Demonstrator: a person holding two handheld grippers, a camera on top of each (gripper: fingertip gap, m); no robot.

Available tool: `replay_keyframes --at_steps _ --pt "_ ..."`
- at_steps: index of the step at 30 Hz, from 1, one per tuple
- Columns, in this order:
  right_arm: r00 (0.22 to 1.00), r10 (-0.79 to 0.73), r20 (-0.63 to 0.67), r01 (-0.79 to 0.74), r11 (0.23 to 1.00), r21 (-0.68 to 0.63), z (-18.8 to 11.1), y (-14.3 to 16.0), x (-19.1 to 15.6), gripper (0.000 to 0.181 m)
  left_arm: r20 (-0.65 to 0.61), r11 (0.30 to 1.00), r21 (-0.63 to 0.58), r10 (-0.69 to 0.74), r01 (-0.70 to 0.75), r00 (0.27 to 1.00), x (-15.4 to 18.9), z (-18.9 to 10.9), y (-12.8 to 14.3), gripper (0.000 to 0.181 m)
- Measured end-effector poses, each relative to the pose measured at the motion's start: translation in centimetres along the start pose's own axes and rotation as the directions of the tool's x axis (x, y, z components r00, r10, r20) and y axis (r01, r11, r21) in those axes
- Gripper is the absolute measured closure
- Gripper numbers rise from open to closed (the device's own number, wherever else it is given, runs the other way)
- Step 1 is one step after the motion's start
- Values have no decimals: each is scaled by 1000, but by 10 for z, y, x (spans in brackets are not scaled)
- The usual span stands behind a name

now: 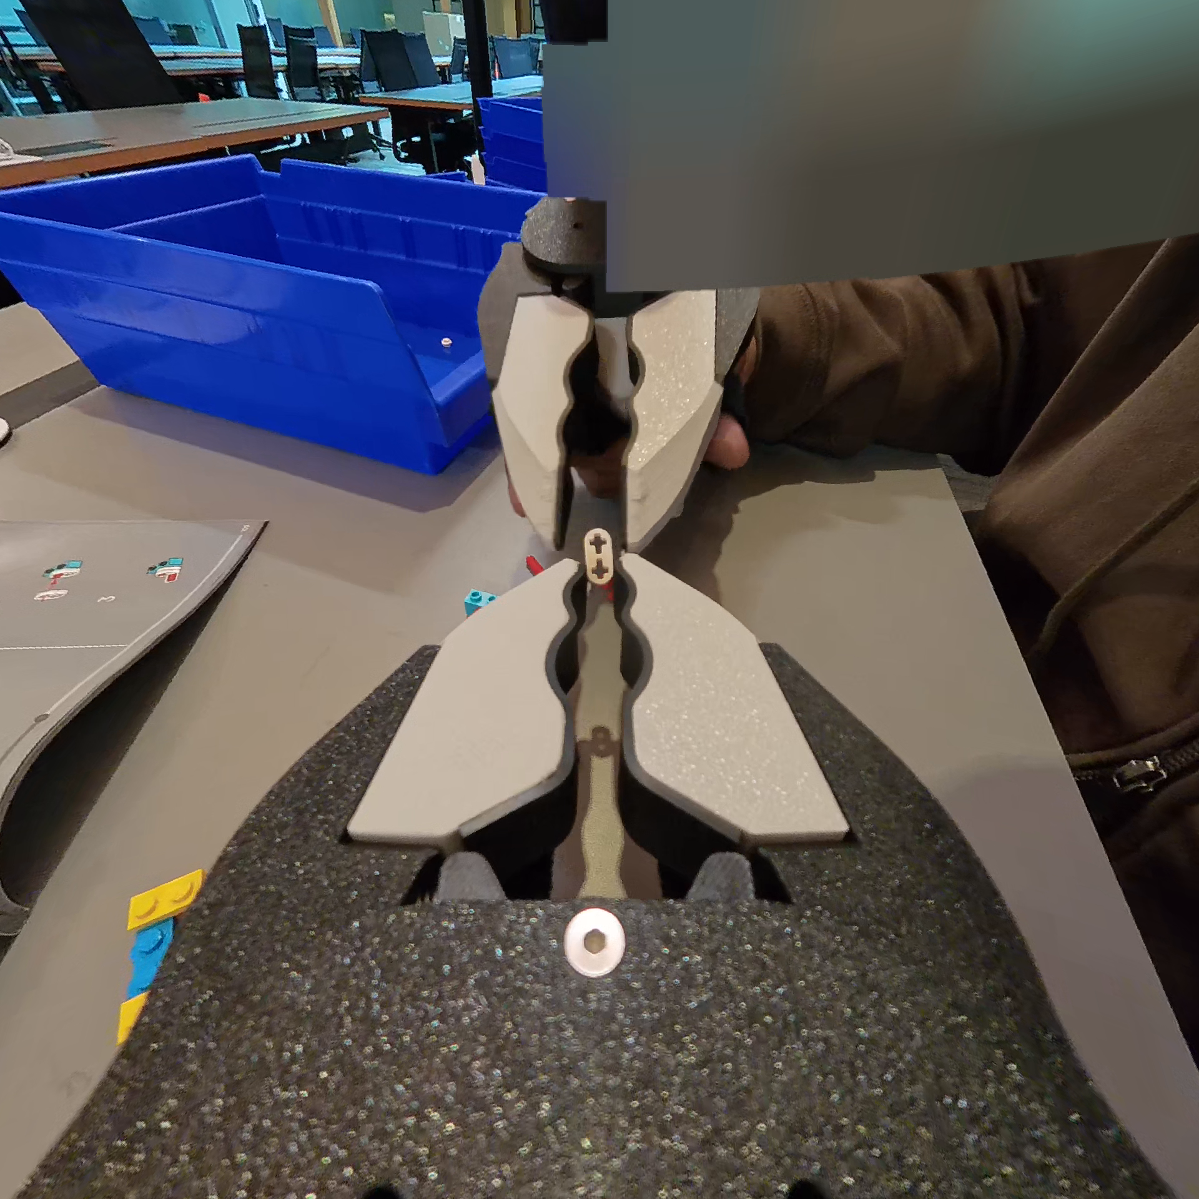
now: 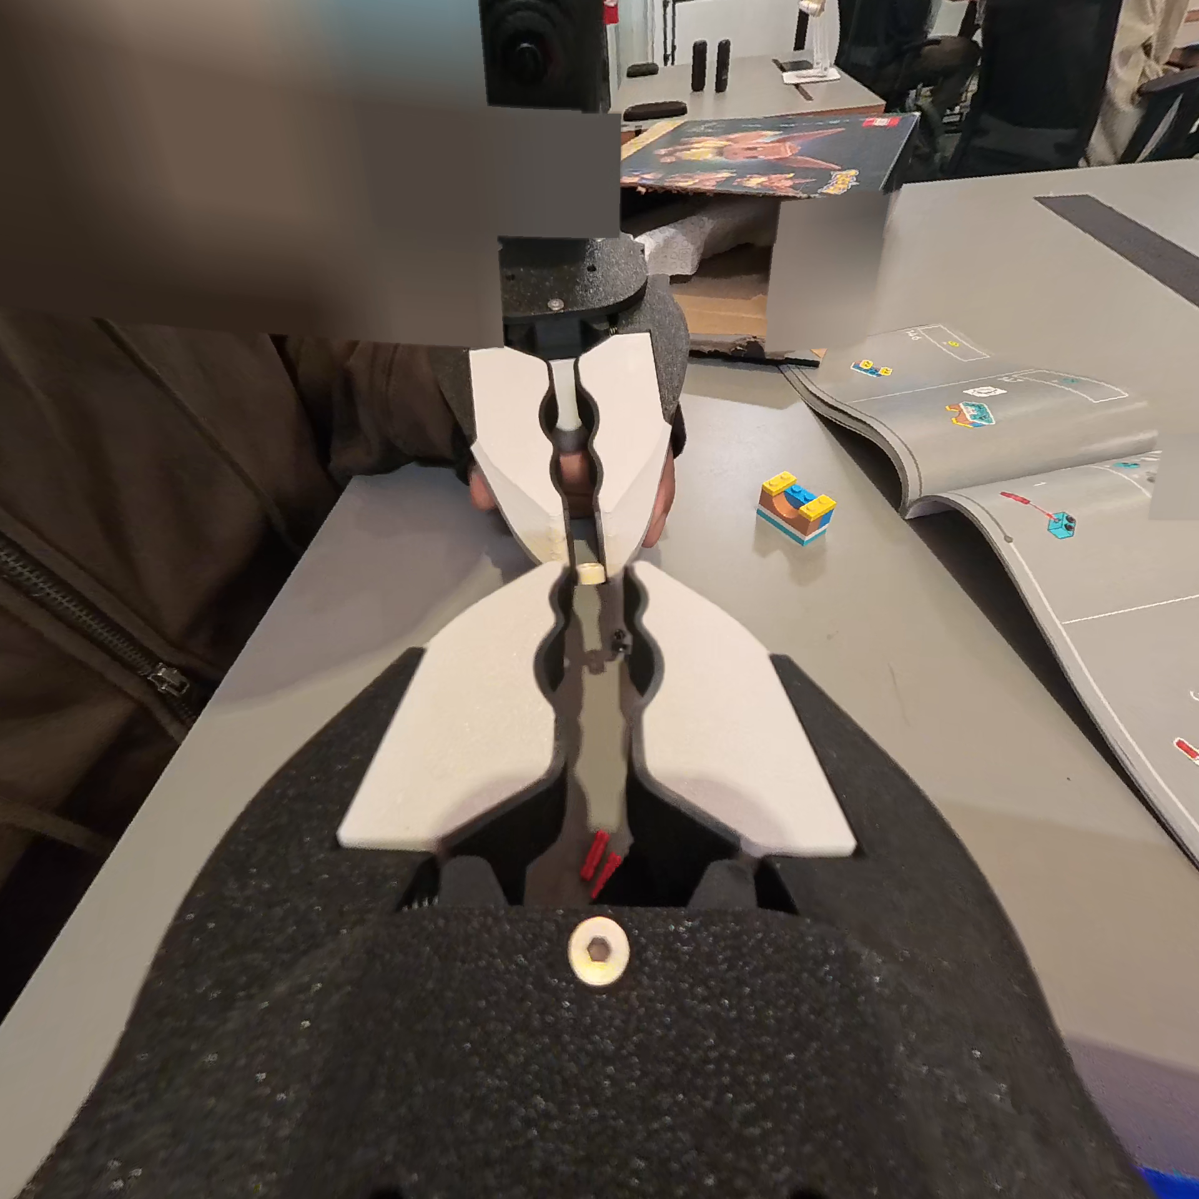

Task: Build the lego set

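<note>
the two grippers are meeting tip to tip over the grey surface (image 1: 811, 584). the left gripper (image 1: 600, 571) is pinching a small cream piece with two cross-shaped holes (image 1: 597, 555) in its jaws, and the piece is standing up between the two sets of tips. the right gripper (image 2: 593, 571) is showing its jaws nearly pressed together around something small and dark; whether they are touching the cream piece (image 2: 590, 573) is hard to tell, as only its end is showing there.

large blurred patches are covering the upper part of both views. a brown sleeve (image 1: 908, 363) is partly hiding behind the far gripper.

only the left view is showing the blue bins (image 1: 227, 292), a turquoise brick (image 1: 479, 600) half hidden by a finger, and a yellow-and-blue build cut off at the gripper body (image 1: 156, 934). only the right view is showing that small build (image 2: 795, 506) whole, two red pins (image 2: 600, 863) under the gripper, the open instruction booklet (image 2: 1038, 454) and the printed set box (image 2: 765, 152).
</note>
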State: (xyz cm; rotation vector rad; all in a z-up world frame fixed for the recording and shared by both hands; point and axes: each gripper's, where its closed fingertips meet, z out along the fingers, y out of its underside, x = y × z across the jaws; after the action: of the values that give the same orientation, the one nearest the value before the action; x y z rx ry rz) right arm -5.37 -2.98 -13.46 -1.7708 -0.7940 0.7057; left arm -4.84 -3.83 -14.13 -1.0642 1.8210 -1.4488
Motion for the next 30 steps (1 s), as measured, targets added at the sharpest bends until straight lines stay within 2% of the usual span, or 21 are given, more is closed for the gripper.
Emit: replay_keyframes --at_steps 4,8,18,21,25,30 --pt "998 -3 -60 -1 998 -57 -9 6 12 153 50 1000 3 -21 20 999 -10 -3 0 174" --pt "971 -25 -237 -36 969 -246 -24 38 45 152 89 998 -5 -62 62 994 -19 -5 3 174" --pt "951 -24 -308 -123 885 -450 -12 81 59 153 110 995 -32 -91 95 990 -25 -5 8 174" --pt "955 -18 -297 -124 884 -451 -9 80 57 164 107 994 -37 -97 102 989 -25 -4 8 174" --pt "956 -8 -293 -122 898 -422 -7 75 58 165 102 990 -13 -141 143 985 -29 -6 6 174" --pt "971 80 -223 -97 993 -66 -2 21 53 165 63 975 79 -215 210 975 -43 -13 -8 174"
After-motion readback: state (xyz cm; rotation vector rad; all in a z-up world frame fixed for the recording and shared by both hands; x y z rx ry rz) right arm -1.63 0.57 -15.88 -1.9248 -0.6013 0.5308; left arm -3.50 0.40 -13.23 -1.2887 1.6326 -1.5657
